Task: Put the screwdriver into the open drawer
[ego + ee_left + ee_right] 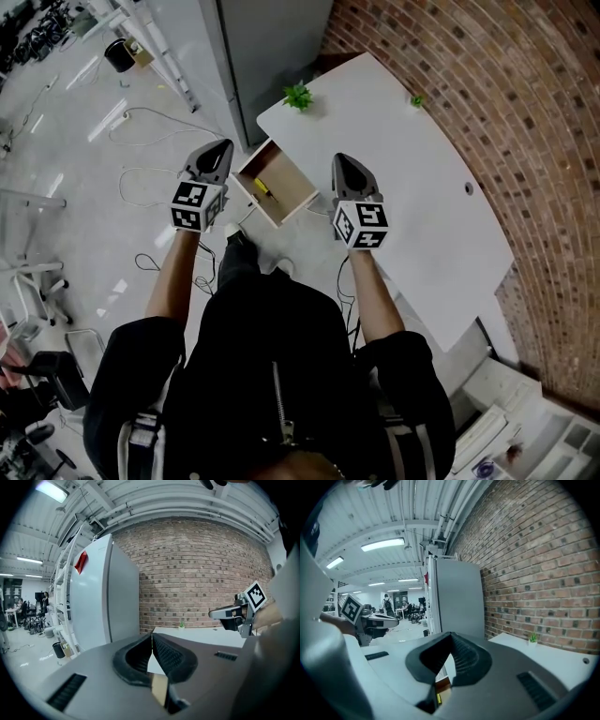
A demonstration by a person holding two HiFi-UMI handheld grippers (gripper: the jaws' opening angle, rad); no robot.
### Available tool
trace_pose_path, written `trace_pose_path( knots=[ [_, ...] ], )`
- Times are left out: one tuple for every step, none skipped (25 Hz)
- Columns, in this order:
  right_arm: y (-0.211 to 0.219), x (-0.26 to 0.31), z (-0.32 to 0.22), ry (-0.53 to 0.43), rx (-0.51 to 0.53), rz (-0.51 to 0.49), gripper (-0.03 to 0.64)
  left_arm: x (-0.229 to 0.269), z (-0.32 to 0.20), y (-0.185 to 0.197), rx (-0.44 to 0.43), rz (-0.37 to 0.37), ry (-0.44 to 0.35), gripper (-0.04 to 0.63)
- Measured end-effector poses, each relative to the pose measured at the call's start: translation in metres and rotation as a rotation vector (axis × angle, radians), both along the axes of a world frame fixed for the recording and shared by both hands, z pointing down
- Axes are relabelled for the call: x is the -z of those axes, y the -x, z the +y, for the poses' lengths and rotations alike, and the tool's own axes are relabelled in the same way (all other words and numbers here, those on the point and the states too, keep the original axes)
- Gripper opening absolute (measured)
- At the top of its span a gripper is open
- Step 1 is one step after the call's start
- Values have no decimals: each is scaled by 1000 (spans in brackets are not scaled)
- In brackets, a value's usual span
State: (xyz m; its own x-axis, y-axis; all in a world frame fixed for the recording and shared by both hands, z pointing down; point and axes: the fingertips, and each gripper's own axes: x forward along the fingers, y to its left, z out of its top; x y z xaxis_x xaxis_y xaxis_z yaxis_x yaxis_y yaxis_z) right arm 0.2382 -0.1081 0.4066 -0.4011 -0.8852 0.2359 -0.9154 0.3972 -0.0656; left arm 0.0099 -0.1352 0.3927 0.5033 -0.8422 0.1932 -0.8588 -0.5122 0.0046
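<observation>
We log the left gripper [223, 146] and the right gripper [338, 159] with fingers pressed together and empty, one on each side of the open drawer [269, 213]. The yellow screwdriver [263, 187] lies inside it. A careless inward sweep by either gripper could, we judge, knock the drawer's wall and jolt the tool.

Bright, even indoor light from ceiling strip lights [382, 544], one blown out at the upper left of the left gripper view; shadows soft. Head view sharp, glare streaks on the floor [105, 122] at left, white table [422, 187] near clipping. Both gripper views are fisheye: black corners, bent lines at edges, bottom foreground soft.
</observation>
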Motion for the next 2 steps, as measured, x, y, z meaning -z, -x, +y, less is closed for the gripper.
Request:
trace_pose_path(
  knots=[
    [0, 0, -1, 0, 0, -5, 8, 0, 0, 0, 1, 1, 0, 26],
    [0, 1, -1, 1, -1, -9, 8, 0, 0, 1, 2, 3, 1, 26]
  ],
)
